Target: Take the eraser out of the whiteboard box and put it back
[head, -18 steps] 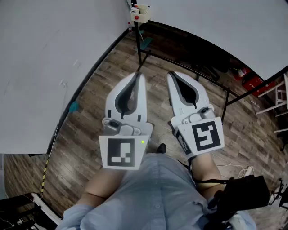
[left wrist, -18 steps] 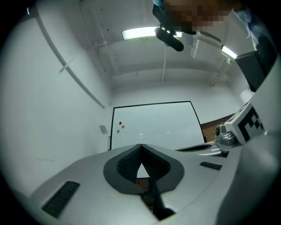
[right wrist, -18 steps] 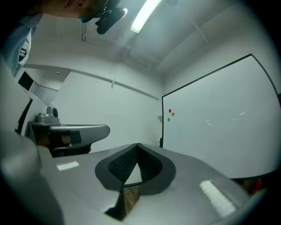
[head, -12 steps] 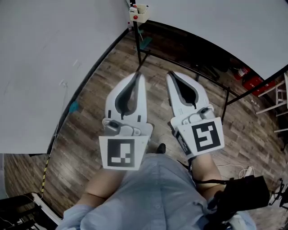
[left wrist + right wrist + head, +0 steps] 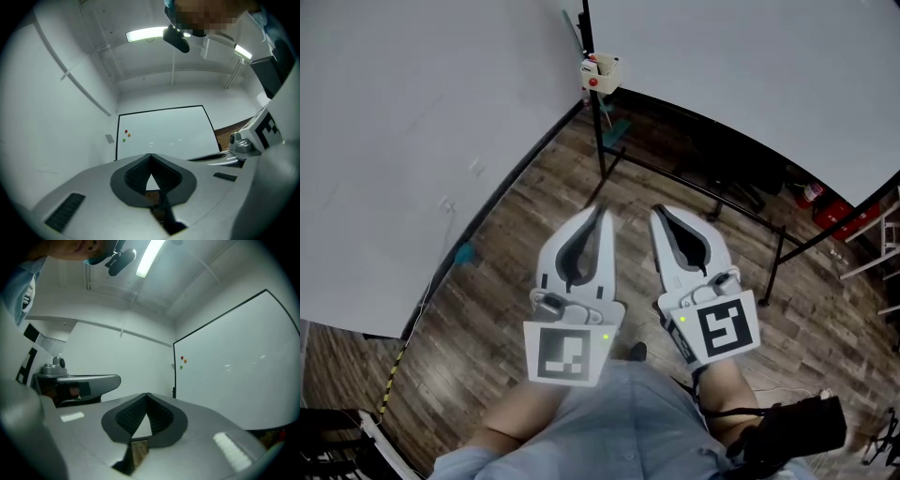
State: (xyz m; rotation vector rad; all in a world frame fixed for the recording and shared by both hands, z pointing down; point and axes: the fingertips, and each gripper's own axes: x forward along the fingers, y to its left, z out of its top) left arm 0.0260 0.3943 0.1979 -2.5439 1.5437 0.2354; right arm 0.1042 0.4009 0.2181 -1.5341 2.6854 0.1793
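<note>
A small beige whiteboard box hangs at the lower left corner of the whiteboard, far ahead in the head view. A red spot shows on it; I cannot make out the eraser. My left gripper and right gripper are held side by side in front of the person's chest, well short of the box. Both are shut with nothing between the jaws. In the left gripper view the pads meet at the tip of my left gripper, with the whiteboard beyond. The right gripper view shows the same at my right gripper.
A white wall runs along the left. The whiteboard's black stand legs cross the wooden floor. Red items lie at the right, a teal scrap by the wall, and a black bag at the person's waist.
The head view has shifted: the box and whiteboard corner now sit lower in the frame. Both grippers appear slightly lower and further right, still shut and side by side.
</note>
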